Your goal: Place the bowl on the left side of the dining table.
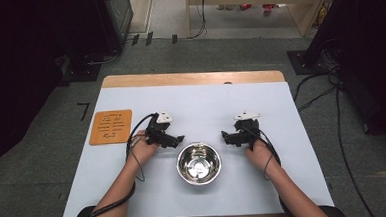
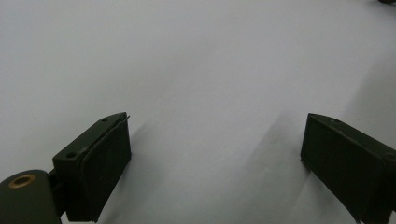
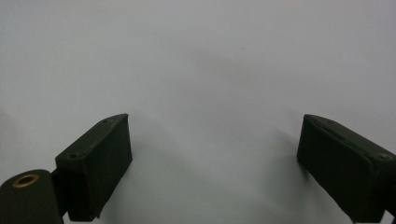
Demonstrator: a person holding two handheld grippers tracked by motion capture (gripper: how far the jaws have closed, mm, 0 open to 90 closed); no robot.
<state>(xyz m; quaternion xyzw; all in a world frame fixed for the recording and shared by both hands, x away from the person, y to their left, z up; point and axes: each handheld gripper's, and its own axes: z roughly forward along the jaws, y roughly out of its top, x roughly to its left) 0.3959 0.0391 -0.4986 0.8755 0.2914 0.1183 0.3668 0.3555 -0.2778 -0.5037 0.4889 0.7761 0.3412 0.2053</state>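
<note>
A shiny steel bowl (image 1: 199,163) stands near the front middle of the white table (image 1: 196,108), with nothing visible in it but reflections. To the bowl's left, a hand holds my left gripper (image 1: 177,139), its tips pointing right toward the bowl's far side. My right gripper (image 1: 225,137) is held to the bowl's right, pointing left. In the left gripper view the left gripper (image 2: 215,149) has its jaws wide apart over bare white tabletop. The right gripper view shows the right gripper (image 3: 212,149) the same way, open with nothing between its pads.
An orange square board (image 1: 111,127) with white markings lies at the table's left edge. A wooden strip (image 1: 193,79) runs along the far edge. Cables (image 1: 330,91) and dark equipment stands sit on the floor around the table.
</note>
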